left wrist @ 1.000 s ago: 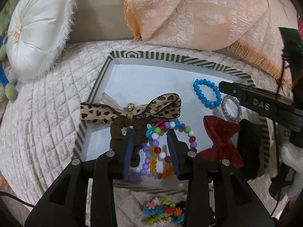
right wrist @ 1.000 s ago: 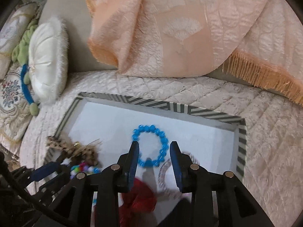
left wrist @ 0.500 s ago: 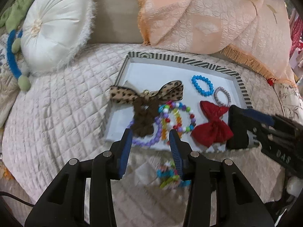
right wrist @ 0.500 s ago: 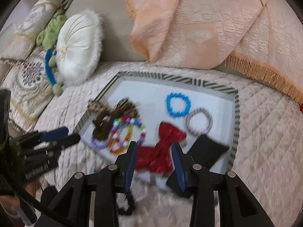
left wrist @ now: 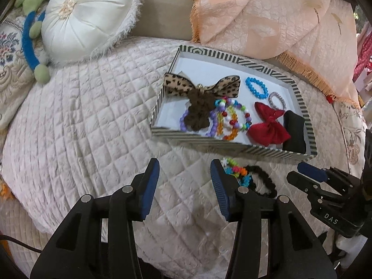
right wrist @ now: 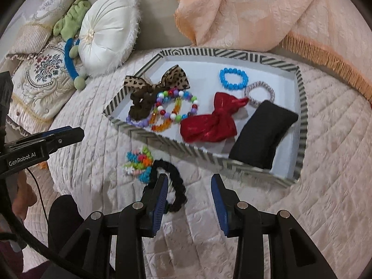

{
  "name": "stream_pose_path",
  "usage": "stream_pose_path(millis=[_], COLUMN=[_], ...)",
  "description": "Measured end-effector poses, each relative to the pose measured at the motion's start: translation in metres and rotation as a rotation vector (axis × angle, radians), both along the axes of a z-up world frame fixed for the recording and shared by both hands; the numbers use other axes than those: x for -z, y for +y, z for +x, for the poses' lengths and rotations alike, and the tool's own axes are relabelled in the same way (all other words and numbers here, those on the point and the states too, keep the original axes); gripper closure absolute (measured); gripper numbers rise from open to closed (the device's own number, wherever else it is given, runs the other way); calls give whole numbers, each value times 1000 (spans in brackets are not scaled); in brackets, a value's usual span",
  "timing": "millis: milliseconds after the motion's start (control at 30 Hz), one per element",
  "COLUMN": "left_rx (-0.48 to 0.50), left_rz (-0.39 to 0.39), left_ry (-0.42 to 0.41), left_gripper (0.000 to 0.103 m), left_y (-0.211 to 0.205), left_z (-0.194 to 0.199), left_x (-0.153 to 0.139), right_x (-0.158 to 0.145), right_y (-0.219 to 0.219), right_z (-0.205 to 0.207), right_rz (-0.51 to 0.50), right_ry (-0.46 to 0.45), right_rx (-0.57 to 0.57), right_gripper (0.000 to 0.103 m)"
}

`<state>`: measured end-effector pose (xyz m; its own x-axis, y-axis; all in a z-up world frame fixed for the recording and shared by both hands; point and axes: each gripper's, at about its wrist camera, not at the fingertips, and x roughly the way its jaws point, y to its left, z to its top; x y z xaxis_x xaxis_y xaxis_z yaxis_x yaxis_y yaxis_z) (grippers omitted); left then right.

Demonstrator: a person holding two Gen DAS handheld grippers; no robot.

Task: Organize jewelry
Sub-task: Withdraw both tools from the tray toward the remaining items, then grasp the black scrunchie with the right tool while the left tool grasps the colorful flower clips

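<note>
Where bows lie, striped tray (right wrist: 301, 107)

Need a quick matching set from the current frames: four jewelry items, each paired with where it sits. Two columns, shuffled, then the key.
Items:
1. blue bead bracelet
2. black scrunchie
3. leopard-print bow
4. black pouch

Places:
A. draped over the tray's left rim
B. on the quilt, outside the tray
C. inside the tray, far side, lying apart
D. inside the tray, near right corner

Pairs: 1-C, 2-B, 3-A, 4-D
</note>
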<state>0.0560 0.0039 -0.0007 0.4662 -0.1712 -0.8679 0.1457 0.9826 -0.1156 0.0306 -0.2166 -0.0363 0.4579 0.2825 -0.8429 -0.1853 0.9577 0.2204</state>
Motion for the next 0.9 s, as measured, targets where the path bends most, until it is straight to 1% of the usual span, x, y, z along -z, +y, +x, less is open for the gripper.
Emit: stream_pose_path(millis=[200,400,433,467,500,533,567,600,633,767,900], left_rx=[5,0,-2,-3,-5,-6,-7,-8,-7,3,23], left_rz=[-11,-19,-20,-19,-19,-18,-19,-20,-23,-42,-43], left_ry=[22,46,49,54,57,59,62,64,68,85,114], left_gripper=[58,58,58,58,58,58,58,58,58,58,58], left_y=[-2,-4,-4,-4,-4,-4,-4,-4,-5,-14,-31], left_z=[-11,-15,-15,-15,-14,-14,-13,-12,-12,-9,-4], left_x=[9,15,15,16,17,17,18,18,19,23,32], right_x=[16,37,41,44,44,44,44,43,42,36,35], right_y=[12,29,33,35,36,35,33,31,28,6,-20], right_z=[-1,5,5,5,4,4,4,3,2,-6,-12], right_rz=[-33,-66,-82,-117,-144,-148,-143,-148,-159,-181,-176], right_ry=[19,28,23,7,-11,-16,-14,-14,-14,-16,4], right_rx=[-9,-47,-57,-64,-67,-69,-70,-70,-74,-55,-15], right_gripper=[67,67,70,76,78,82,88,91,92,93,93])
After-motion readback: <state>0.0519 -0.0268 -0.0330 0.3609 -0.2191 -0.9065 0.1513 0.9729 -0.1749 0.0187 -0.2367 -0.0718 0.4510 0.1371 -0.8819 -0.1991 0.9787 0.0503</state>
